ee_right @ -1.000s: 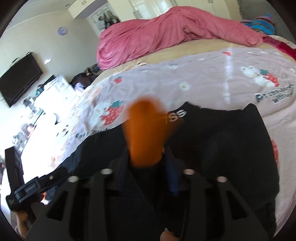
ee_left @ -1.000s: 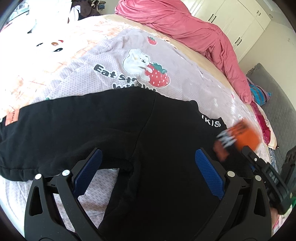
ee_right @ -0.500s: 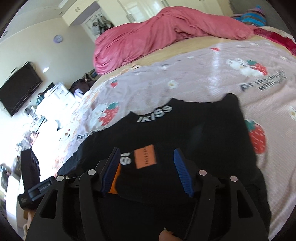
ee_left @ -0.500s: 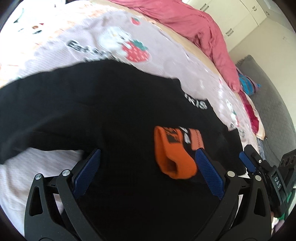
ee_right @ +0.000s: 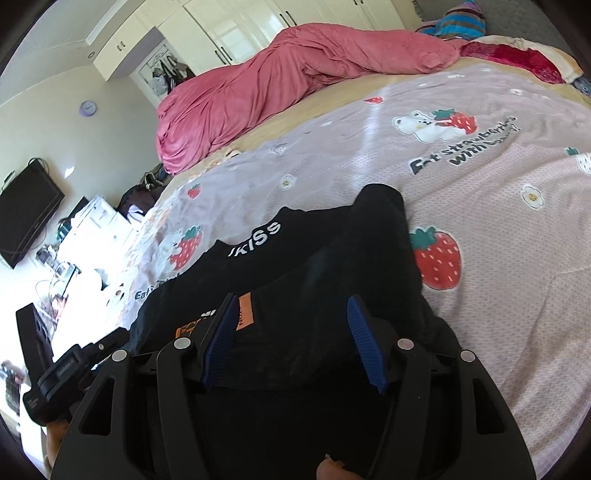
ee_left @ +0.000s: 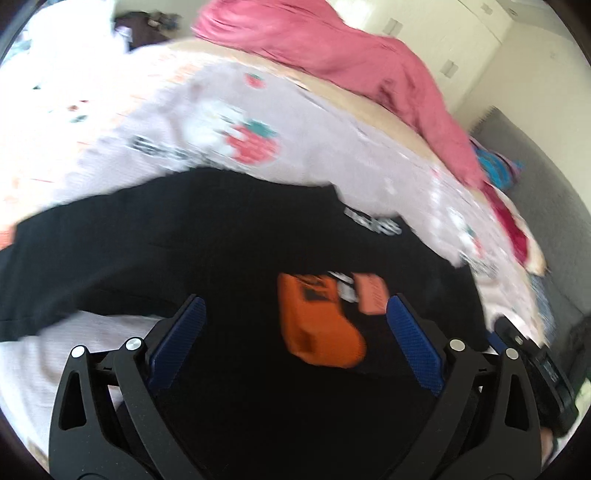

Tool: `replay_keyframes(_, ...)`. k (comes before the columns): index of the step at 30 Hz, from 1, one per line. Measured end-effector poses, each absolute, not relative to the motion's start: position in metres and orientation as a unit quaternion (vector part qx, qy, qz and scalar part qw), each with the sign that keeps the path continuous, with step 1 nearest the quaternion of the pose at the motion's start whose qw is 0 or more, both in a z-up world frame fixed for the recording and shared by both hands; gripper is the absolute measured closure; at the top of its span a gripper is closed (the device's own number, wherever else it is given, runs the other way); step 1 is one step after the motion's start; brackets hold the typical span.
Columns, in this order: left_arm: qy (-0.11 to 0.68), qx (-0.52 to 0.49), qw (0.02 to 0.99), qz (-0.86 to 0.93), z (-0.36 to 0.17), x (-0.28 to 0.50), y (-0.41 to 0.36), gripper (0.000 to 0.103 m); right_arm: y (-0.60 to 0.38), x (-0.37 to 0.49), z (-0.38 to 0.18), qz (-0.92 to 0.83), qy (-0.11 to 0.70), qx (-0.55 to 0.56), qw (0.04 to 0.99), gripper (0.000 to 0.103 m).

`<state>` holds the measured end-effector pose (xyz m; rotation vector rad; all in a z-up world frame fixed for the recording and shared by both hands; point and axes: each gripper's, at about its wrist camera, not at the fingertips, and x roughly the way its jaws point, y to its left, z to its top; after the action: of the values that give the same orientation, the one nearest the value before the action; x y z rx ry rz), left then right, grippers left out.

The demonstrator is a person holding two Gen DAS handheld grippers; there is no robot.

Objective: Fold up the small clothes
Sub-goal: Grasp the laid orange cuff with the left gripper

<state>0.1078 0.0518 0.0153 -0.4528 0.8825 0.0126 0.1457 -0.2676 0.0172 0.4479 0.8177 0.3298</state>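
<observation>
A black sweatshirt (ee_left: pixel 192 251) with white collar lettering lies spread on the strawberry-print bed sheet (ee_left: pixel 332 147). One sleeve with an orange cuff (ee_left: pixel 317 325) lies folded across its body; the cuff also shows in the right wrist view (ee_right: pixel 188 328). My left gripper (ee_left: pixel 295 321) is open and empty, hovering above the sweatshirt, the cuff between its blue pads. My right gripper (ee_right: pixel 291 325) is open and empty over the sweatshirt's (ee_right: pixel 351 251) right side. Each gripper shows at the edge of the other's view.
A pink duvet (ee_right: pixel 295 81) is bunched along the far side of the bed. White wardrobes (ee_right: pixel 229 29) stand behind it. A TV (ee_right: pixel 26 214) hangs on the left wall. Striped and red fabrics (ee_right: pixel 517 55) lie at the bed's far right corner.
My right gripper let go of the orange-cuffed sleeve onto the sweatshirt's body and pulled back, open. My left gripper shifted over the sweatshirt; its view is blurred with motion.
</observation>
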Motion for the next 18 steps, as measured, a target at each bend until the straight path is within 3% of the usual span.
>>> replay_keyframes(5, 0.463, -0.241, 0.852, -0.025, -0.014, 0.123, 0.037, 0.023, -0.272, 0.141, 0.018, 0.156, 0.391, 0.215, 0.881, 0.043)
replay_keyframes(8, 0.475, -0.265, 0.839, -0.034, -0.027, 0.127, 0.037, 0.037, -0.276, 0.139, 0.019, 0.153, 0.390, 0.213, 0.883, 0.043)
replay_keyframes(11, 0.483, -0.273, 0.831, -0.033, -0.037, 0.132, 0.035, 0.053, -0.284, 0.137, 0.018, 0.144, 0.389, 0.220, 0.883, 0.043)
replay_keyframes(13, 0.479, -0.273, 0.834, -0.023, -0.039, 0.132, 0.035, 0.080, -0.288, 0.136, 0.018, 0.140, 0.389, 0.223, 0.883, 0.043)
replay_keyframes(16, 0.469, -0.287, 0.835, -0.028, -0.036, 0.129, 0.042, 0.097, -0.292, 0.135, 0.019, 0.137, 0.388, 0.224, 0.884, 0.043)
replay_keyframes(18, 0.459, -0.291, 0.838, -0.038, -0.029, 0.126, 0.046, 0.103, -0.292, 0.134, 0.021, 0.137, 0.388, 0.223, 0.884, 0.043)
